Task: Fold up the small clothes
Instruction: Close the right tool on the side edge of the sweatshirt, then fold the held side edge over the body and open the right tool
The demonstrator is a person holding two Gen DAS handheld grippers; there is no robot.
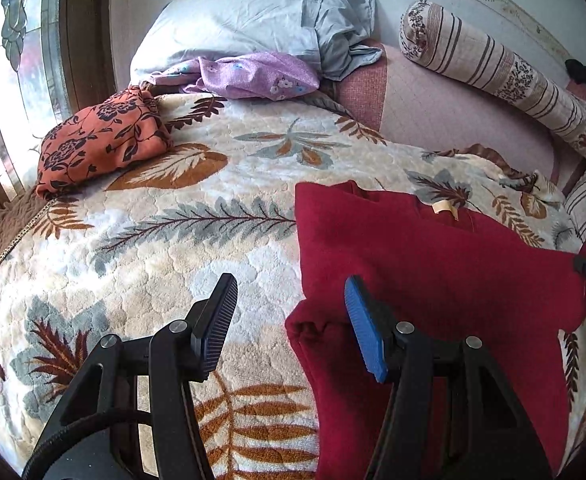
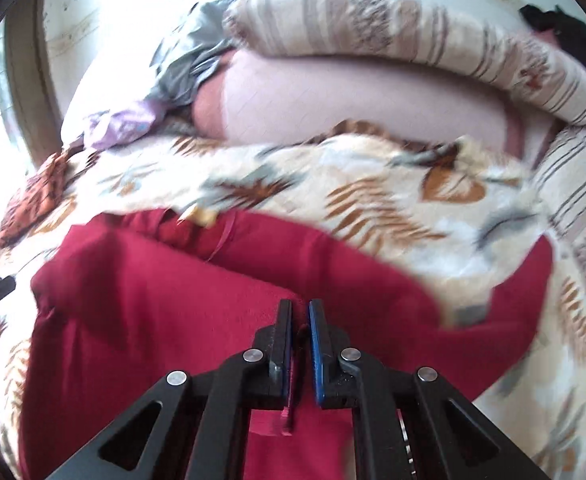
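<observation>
While blur smears the right view: far bedding is vague.
Blanket [image 1: 173, 216]: leaf print, cut off at near edge.
Red garment [image 1: 433, 264]: on blanket, near right, bottom hidden by grippers.
Left gripper [image 1: 291, 320]: jaws apart over garment's left edge, holding nothing.
Right gripper [image 2: 300, 320]: clamped on red garment.

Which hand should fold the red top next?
Probably the right: its tool is already shut on a pinch of the red top. The left tool hangs open at the top's edge.
</observation>
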